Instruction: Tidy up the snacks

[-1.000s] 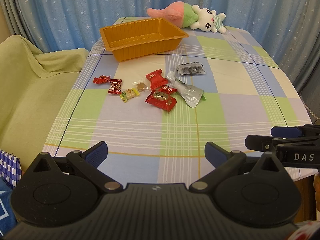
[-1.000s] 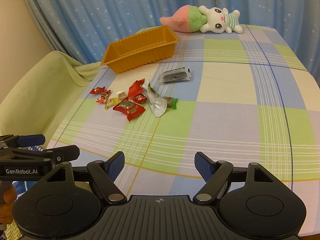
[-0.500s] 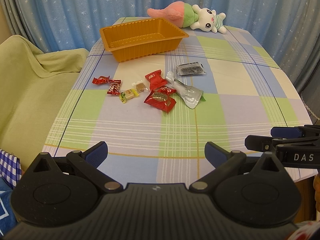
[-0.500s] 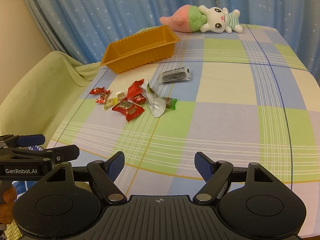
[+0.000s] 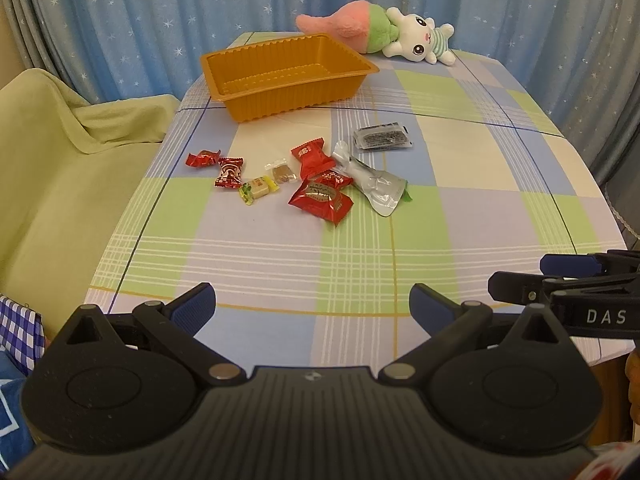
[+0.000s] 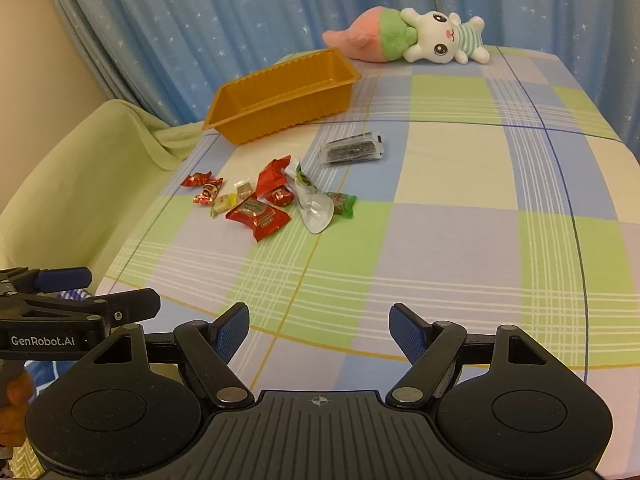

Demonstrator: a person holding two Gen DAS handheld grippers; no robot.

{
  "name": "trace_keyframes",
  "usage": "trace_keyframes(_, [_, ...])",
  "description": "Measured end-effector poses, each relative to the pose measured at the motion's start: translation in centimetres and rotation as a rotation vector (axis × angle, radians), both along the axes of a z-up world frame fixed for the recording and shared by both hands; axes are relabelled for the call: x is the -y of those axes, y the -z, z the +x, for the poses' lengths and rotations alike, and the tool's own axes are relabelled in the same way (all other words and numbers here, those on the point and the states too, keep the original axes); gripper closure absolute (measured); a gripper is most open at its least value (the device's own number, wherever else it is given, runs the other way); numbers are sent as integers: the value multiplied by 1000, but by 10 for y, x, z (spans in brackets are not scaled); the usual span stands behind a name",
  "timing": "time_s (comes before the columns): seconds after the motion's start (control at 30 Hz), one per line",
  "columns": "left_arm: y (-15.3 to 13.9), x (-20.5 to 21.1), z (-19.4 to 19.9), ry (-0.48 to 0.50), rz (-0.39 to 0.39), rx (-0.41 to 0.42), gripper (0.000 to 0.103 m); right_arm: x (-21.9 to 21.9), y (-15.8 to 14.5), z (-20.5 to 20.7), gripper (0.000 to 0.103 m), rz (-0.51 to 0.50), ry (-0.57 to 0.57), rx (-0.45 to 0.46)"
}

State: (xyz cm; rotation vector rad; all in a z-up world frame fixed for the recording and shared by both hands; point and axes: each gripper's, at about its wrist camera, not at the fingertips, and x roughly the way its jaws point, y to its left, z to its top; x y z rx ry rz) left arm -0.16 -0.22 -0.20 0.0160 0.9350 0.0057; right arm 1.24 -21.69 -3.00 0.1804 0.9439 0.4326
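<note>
Several wrapped snacks lie in a loose cluster mid-table: a big red packet (image 5: 322,200) (image 6: 259,216), small red candies (image 5: 229,172) (image 6: 202,186), a yellow candy (image 5: 258,189), a silver pouch (image 5: 374,184) (image 6: 314,204) and a dark packet (image 5: 383,137) (image 6: 352,150). Behind them stands an empty orange tray (image 5: 280,98) (image 6: 280,114). My left gripper (image 5: 312,304) hovers open over the table's near edge, well short of the snacks, holding nothing. My right gripper (image 6: 319,328) is also open and empty, at the near edge beside the left one.
A plush rabbit toy (image 5: 400,38) (image 6: 416,38) lies at the far end of the checked tablecloth (image 5: 460,208). A green-covered sofa (image 5: 60,184) runs along the left side. Blue starred curtains (image 6: 240,12) hang behind. A blue checked cloth (image 5: 18,320) shows at lower left.
</note>
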Motion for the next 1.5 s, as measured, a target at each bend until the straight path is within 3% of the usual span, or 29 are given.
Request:
trace_keyframes(0.47, [-4, 0, 2, -19, 18, -1, 0, 6, 2, 1, 26, 21, -2, -7])
trace_keyframes(0.8, [-1, -23, 16, -39, 18, -3, 0, 17, 4, 10, 26, 54, 17, -8])
trace_keyframes(1.03, [3, -47, 35, -46, 10, 13, 0, 20, 9, 29, 26, 75, 30, -13])
trace_keyframes(1.23, [6, -69, 56, -37, 49, 31, 0, 14, 12, 51, 26, 86, 50, 16])
trace_keyframes(1.5, [13, -104, 90, -29, 56, 33, 1, -12, 21, 90, 27, 79, 39, 38])
